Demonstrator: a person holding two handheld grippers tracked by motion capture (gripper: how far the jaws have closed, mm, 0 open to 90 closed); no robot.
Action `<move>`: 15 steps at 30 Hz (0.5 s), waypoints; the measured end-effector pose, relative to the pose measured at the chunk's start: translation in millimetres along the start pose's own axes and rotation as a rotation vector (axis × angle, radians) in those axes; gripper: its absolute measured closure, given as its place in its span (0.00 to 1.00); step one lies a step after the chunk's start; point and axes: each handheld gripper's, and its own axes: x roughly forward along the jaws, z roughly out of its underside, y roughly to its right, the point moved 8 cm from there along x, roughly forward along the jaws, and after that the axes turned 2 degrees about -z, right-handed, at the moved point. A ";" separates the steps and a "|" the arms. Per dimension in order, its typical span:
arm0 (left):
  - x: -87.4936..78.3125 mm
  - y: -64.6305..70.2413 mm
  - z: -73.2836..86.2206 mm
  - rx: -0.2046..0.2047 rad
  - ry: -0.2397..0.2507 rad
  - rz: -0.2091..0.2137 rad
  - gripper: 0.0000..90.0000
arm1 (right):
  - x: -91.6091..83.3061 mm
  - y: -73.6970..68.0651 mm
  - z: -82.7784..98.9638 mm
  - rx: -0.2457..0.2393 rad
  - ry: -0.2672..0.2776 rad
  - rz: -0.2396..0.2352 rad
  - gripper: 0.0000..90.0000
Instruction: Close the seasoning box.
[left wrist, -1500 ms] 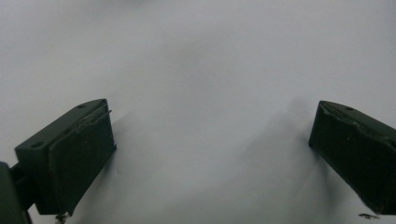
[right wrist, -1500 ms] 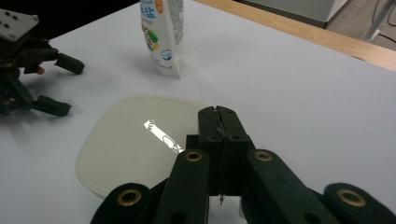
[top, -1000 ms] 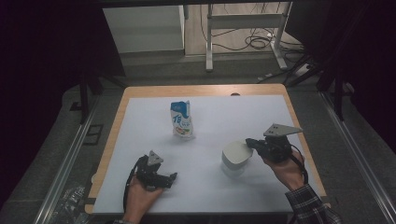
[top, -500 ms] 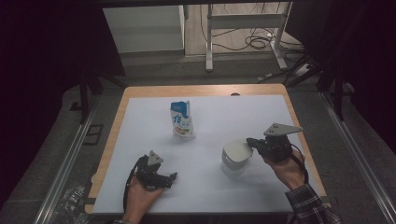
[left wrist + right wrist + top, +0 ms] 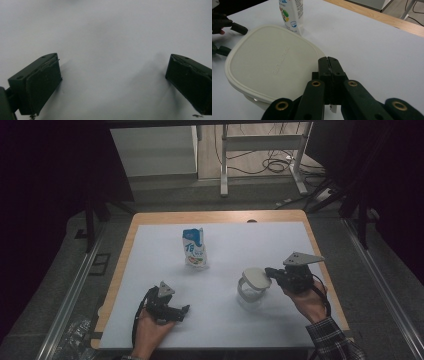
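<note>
We count one white lid, one clear container under it, one milk carton, two tools. Right tool: jaws pressed together, pinching the lid's rim at the lid's 3 o'clock edge. The lid sits on the container, at 4 o'clock from the carton on the desk. Left tool: jaws spread, nothing between them, over bare white sheet. The carton's top is cut off in the right gripper view; its print is illegible.

A cream, rounded-square lid was held tilted by one edge above a clear tub, which stood upright on the white sheet at the table's right side.
</note>
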 end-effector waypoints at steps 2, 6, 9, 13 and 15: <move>0.0 0.0 0.0 0.000 0.000 0.000 0.00 | 0.3 1.0 1.0 0.004 -0.002 0.004 0.99; -0.2 0.0 0.3 0.001 -0.003 0.001 0.00 | 1.3 3.6 4.2 0.000 -0.008 0.012 0.99; -0.2 0.0 0.3 0.001 -0.004 0.001 0.00 | 1.7 4.7 6.1 0.005 -0.006 0.011 0.99; -0.2 0.0 0.3 0.002 -0.003 0.001 0.00 | 2.8 6.2 9.8 0.007 0.003 0.004 0.99; 0.0 0.2 0.1 -0.002 0.000 0.000 0.00 | 4.0 7.5 12.9 0.023 0.005 -0.005 0.99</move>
